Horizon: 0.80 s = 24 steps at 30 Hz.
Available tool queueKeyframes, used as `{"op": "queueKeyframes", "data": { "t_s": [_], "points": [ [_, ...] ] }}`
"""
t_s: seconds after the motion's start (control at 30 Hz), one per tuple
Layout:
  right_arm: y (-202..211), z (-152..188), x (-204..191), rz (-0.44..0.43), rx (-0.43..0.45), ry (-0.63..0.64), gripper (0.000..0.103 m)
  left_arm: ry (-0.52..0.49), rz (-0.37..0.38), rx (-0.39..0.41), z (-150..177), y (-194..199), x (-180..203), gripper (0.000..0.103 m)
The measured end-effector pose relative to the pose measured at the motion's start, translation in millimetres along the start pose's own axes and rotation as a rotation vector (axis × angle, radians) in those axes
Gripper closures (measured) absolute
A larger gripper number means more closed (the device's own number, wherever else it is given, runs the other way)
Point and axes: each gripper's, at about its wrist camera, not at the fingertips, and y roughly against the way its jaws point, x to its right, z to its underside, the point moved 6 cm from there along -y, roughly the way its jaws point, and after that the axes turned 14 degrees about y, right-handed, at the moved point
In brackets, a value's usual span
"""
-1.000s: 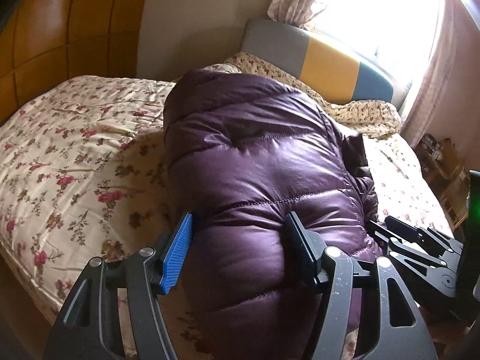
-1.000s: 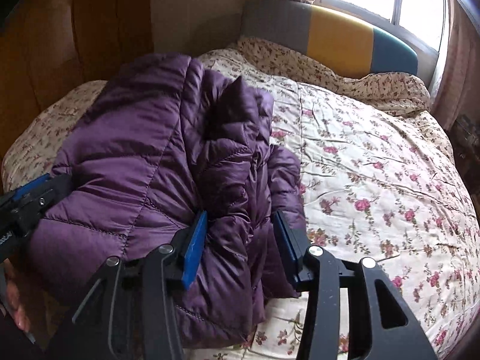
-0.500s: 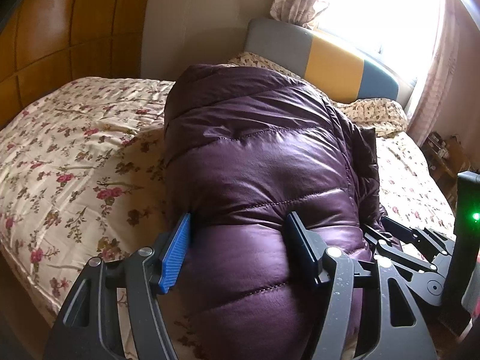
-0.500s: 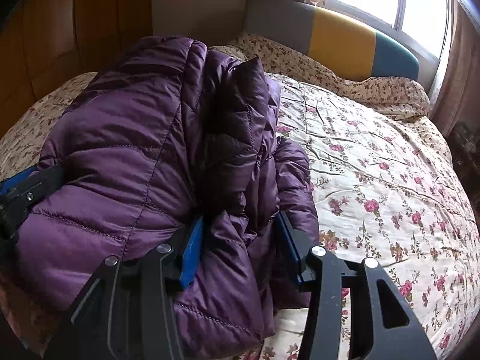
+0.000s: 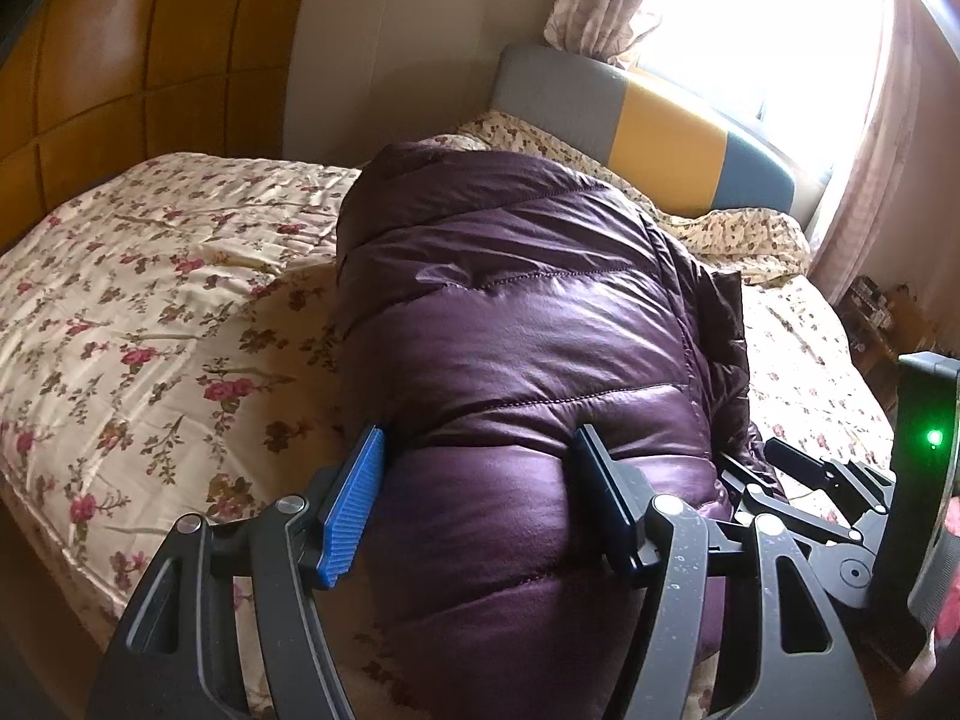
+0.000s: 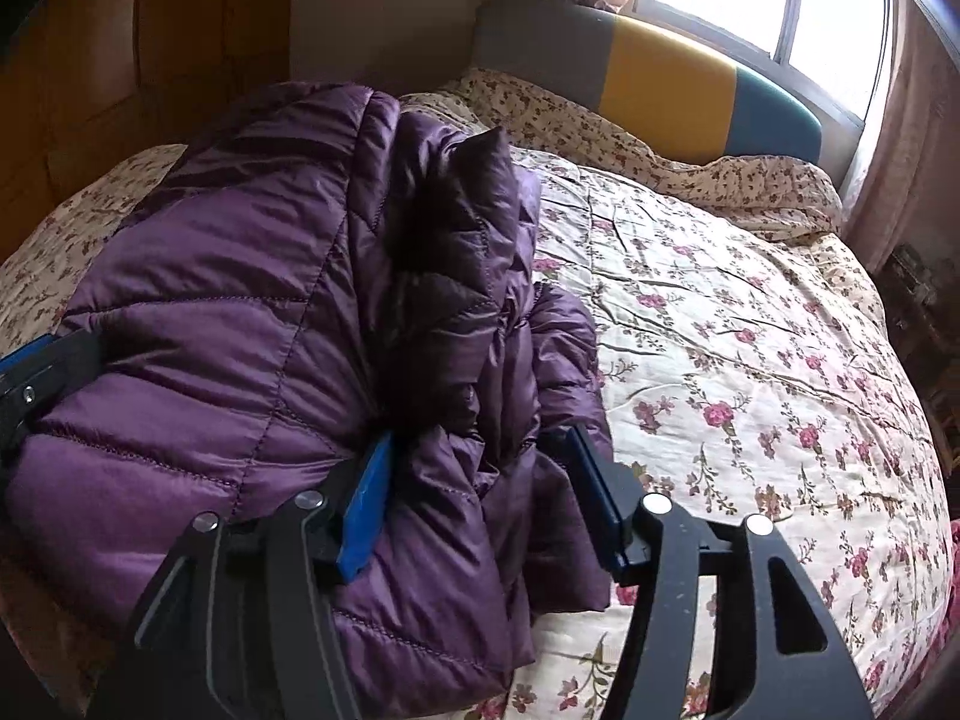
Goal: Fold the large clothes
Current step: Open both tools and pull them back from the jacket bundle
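Note:
A puffy purple jacket (image 5: 510,330) lies bundled lengthwise on the floral quilt (image 5: 150,330). My left gripper (image 5: 480,438) grips its near end, and both pads dent the padding. In the right wrist view the jacket (image 6: 240,330) shows its folded side and a dark lining. My right gripper (image 6: 480,438) straddles a bunched fold at the jacket's near right corner; its jaws are opening, the fold still sits between them, and the right pad stands off it. Each gripper shows in the other's view: the right gripper (image 5: 810,480) and the left gripper (image 6: 36,372).
The bed's grey, yellow and blue headboard (image 6: 660,78) stands at the far end under a bright window (image 6: 828,12) with curtains. A brown panelled wall (image 5: 120,60) runs along the left. Small clutter on a low shelf (image 5: 882,312) sits beyond the bed's right edge.
The right jaws have spread wider around the fold. The jacket bundle has sunk a little and fills more of both views. The left grip is unchanged.

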Motion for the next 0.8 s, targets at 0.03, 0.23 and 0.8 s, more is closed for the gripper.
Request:
{"op": "queueKeyframes", "data": {
  "t_s": [0.03,0.23,0.8],
  "points": [
    [1.5,-0.4,1.4,0.002,0.001,-0.003,0.042,-0.001,0.000,0.002,-0.8,1.0,-0.1,0.039],
    [12.9,-6.4,11.6,0.010,0.019,-0.034,0.033,-0.008,-0.030,0.024,-9.0,11.1,-0.1,0.039],
    [79.2,-14.0,-10.3,-0.011,0.084,-0.018,0.007,0.025,-0.107,0.077,-3.5,51.7,-5.5,0.032]
  ]
}}
